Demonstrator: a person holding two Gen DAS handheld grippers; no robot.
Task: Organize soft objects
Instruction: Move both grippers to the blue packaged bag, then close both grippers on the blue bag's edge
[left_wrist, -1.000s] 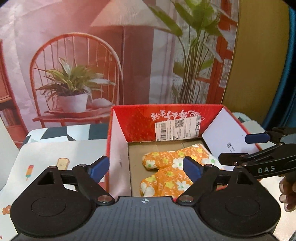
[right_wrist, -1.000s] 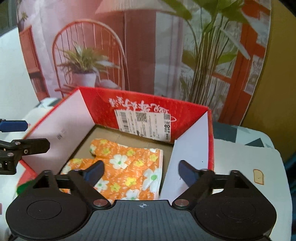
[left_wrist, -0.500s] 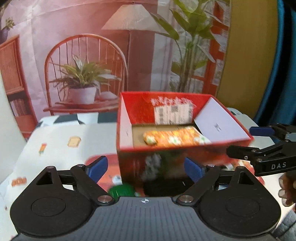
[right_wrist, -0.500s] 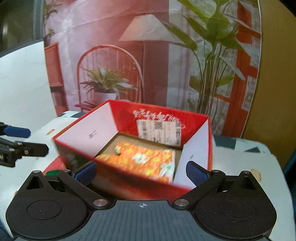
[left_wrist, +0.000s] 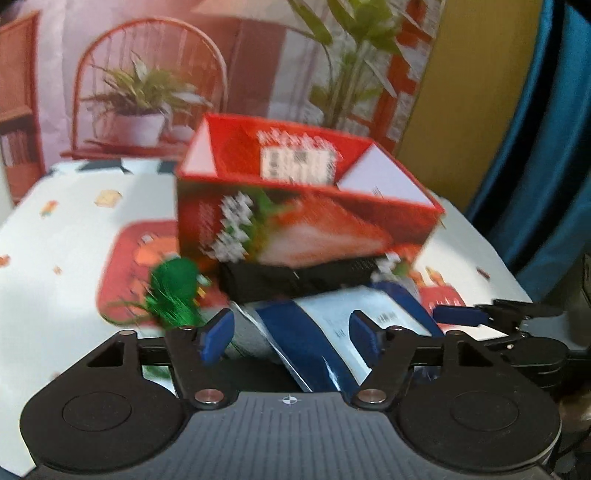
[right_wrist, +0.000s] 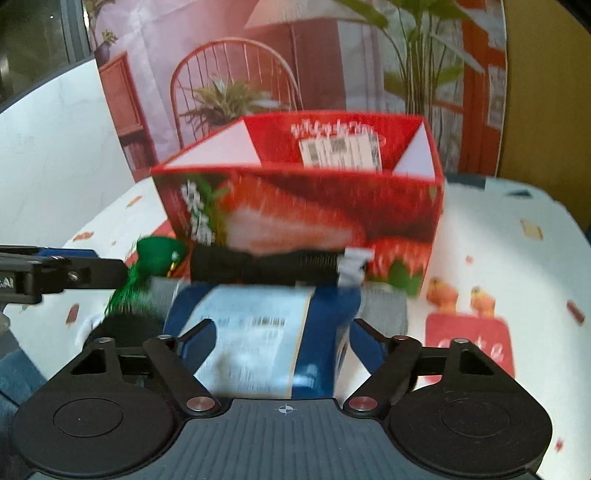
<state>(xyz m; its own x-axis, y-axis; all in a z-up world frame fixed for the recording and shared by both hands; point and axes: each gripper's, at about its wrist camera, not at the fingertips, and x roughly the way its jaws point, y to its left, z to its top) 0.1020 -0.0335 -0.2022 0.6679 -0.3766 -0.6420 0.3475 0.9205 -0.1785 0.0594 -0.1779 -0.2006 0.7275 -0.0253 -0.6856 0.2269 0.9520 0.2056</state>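
Note:
A red strawberry-print box (left_wrist: 306, 221) (right_wrist: 295, 206) stands open-topped on the table, its front wall hiding the inside. Against its near side lie a black roll (left_wrist: 295, 282) (right_wrist: 258, 264), a green tasselled thing (left_wrist: 173, 291) (right_wrist: 155, 254) and a blue-and-white packet (left_wrist: 332, 325) (right_wrist: 258, 332). My left gripper (left_wrist: 291, 332) hangs over the packet's left part with its jaws closing, pads apart from it. My right gripper (right_wrist: 282, 339) is over the packet too, jaws closing, no firm press visible. Each gripper shows in the other's view: right gripper (left_wrist: 480, 328), left gripper (right_wrist: 96, 264).
A white printed tablecloth (left_wrist: 55, 236) covers the table, with a red printed patch (right_wrist: 469, 339) at the right. Grey cloth (right_wrist: 384, 306) peeks from under the packet. A room-scene backdrop (left_wrist: 147, 74) stands behind; a blue curtain (left_wrist: 535, 147) hangs at the right.
Both grippers have pulled back from above the box and sunk toward the table. The box's inside is now hidden; the packet, black roll and green thing have come into view. Both jaws have narrowed.

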